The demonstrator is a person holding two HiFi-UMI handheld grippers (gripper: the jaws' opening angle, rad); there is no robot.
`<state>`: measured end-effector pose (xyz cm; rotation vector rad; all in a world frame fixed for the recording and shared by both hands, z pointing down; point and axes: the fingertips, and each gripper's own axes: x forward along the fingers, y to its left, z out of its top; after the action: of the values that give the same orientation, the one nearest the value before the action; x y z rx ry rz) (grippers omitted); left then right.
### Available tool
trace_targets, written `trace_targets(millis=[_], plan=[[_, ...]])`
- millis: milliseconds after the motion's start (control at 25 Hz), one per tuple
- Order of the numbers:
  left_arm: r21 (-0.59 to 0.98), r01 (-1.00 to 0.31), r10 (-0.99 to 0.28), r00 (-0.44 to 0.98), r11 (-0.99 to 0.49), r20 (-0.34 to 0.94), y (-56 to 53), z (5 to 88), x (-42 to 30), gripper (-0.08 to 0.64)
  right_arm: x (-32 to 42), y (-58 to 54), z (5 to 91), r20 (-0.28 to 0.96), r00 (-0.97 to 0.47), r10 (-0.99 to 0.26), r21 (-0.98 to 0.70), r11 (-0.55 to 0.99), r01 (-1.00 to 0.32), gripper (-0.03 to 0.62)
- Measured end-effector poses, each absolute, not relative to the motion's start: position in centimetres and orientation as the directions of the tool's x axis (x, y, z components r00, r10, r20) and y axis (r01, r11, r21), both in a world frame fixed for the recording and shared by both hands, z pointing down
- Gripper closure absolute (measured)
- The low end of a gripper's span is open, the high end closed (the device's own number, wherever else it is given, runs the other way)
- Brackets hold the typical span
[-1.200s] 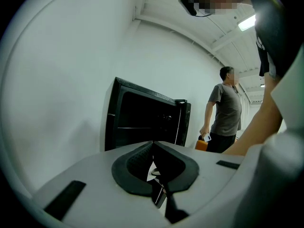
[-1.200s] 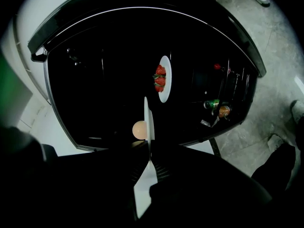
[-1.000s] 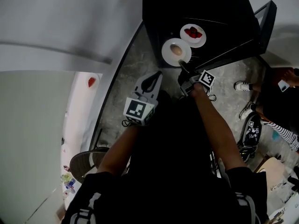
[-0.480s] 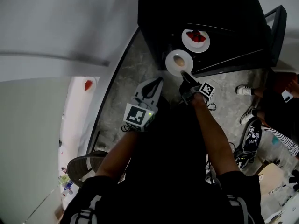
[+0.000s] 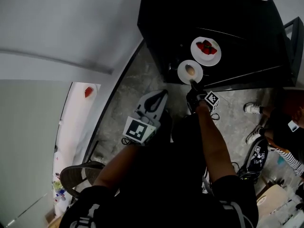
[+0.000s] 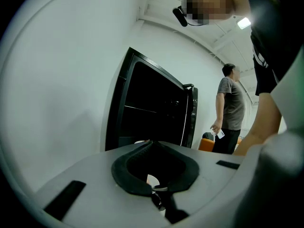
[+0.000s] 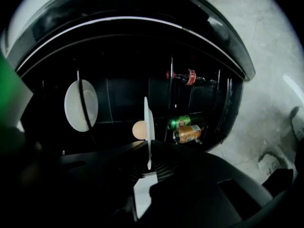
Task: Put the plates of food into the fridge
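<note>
Right arm stretched forward, right claw (image 5: pixel 193 82) clamped on the plate (image 5: pixel 183 73); left claw (image 5: pixel 164 93) closed, empty.

Egg plate (image 5: pixel 183 73) nr berry plate (image 5: pixel 203 59)

Plate (image 5: pixel 183 73) smooth, glossy; fridge (image 5: pixel 209 8) glossy black; floor (image 5: pixel 137 89) rough mottled concrete.

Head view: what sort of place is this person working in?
Probably an office or lab-like room rather than a home kitchen. A black drinks fridge stands on a bare concrete floor by white walls, with soda cans and a bottle inside. A bystander stands nearby.
</note>
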<state>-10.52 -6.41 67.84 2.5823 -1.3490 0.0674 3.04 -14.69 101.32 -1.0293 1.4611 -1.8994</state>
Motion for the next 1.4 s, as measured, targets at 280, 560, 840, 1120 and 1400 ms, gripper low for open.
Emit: trace_targets(millis=[280,560,840,1120,1400], plan=[[0.168,-0.812,-0.802,0.581,-0.558,0.143,-6.6,70.5,-9.7,0.54,3.1,-17.2,105.6,0.246,-0.547,-0.8,-0.962,-0.27,-0.037,0.561],[0.17,-0.814,-0.803,0.579,-0.556,0.143,-7.5,72.1,-9.7,0.54,3.1,-19.7,106.0,0.208,-0.515,-0.832,-0.968,-0.251,0.014,0.56],[0.171,-0.81,-0.797,0.585,-0.562,0.152,-8.3,71.2,-9.5,0.539,2.5,-19.4,103.5,0.156,-0.585,-0.796,-0.978,-0.207,0.021,0.423],[0.16,-0.799,-0.782,0.601,-0.58,0.166,-8.2,69.6,-9.5,0.538,3.2,-17.7,104.4,0.256,-0.599,-0.759,-0.961,-0.269,-0.07,0.411],[0.188,-0.799,-0.775,0.6,-0.571,0.196,-8.0,70.8,-9.7,0.54,1.9,-20.2,105.0,0.357,-0.541,-0.762,-0.9,-0.436,0.019,0.367]])
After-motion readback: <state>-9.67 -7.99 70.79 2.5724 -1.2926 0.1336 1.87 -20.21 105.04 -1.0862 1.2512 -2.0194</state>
